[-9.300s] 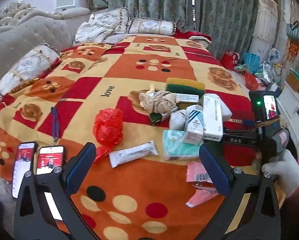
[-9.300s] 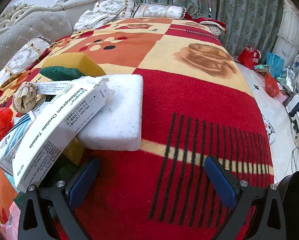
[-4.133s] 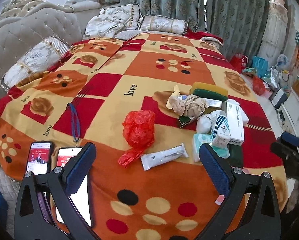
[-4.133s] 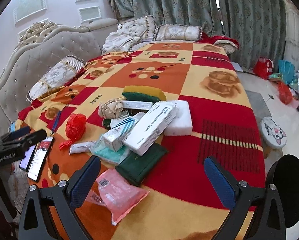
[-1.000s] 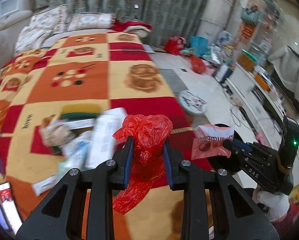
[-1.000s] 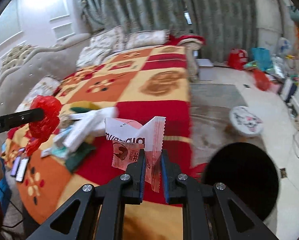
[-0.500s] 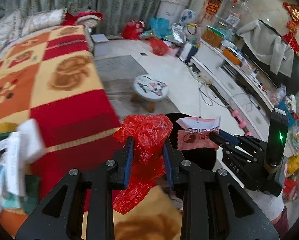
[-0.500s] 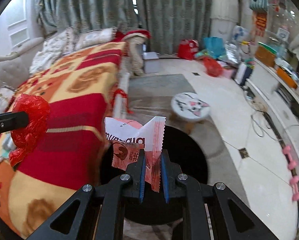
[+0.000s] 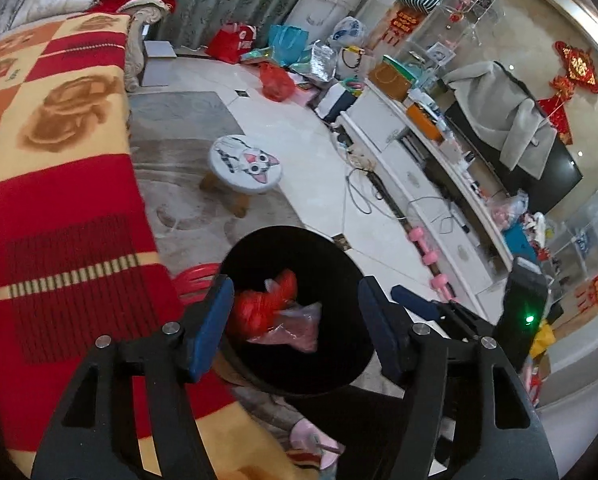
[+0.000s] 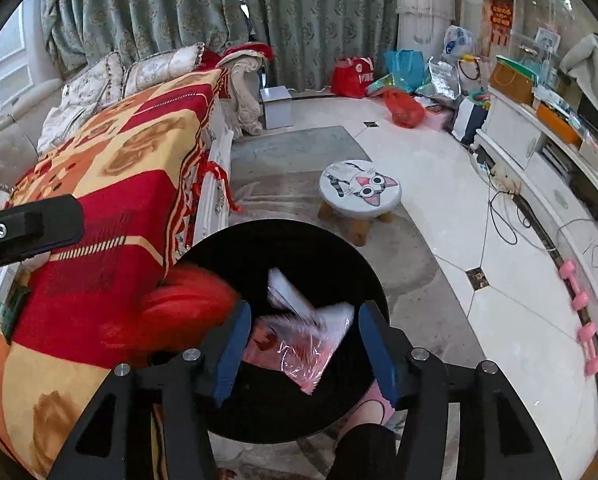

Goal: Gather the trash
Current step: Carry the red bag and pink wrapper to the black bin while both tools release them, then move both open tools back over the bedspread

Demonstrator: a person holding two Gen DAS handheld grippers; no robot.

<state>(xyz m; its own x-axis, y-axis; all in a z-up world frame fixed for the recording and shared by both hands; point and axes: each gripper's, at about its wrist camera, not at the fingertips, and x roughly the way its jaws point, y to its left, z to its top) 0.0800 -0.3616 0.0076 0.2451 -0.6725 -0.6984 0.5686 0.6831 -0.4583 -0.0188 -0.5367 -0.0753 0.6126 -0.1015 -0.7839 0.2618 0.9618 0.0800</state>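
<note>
The red plastic bag [image 9: 267,306] and the pink wrapper [image 10: 299,344] are seen loose inside the black bin [image 9: 339,376], directly below both claws. The left claw [image 9: 295,326] and right claw [image 10: 305,350] have just been opening, with nothing pressed between the pads. Remaining trash is judged to lie on the bed [image 9: 59,200], left of the bin, nearer the left claw.

A pale marble floor [image 10: 451,216] with a grey rug [image 9: 179,120] is seen between a blanket-covered bed [image 10: 111,184] and a long white cabinet [image 9: 427,184], green patterned curtains [image 10: 307,12] hang behind, and a cat-face stool [image 10: 359,190] stands centrally.
</note>
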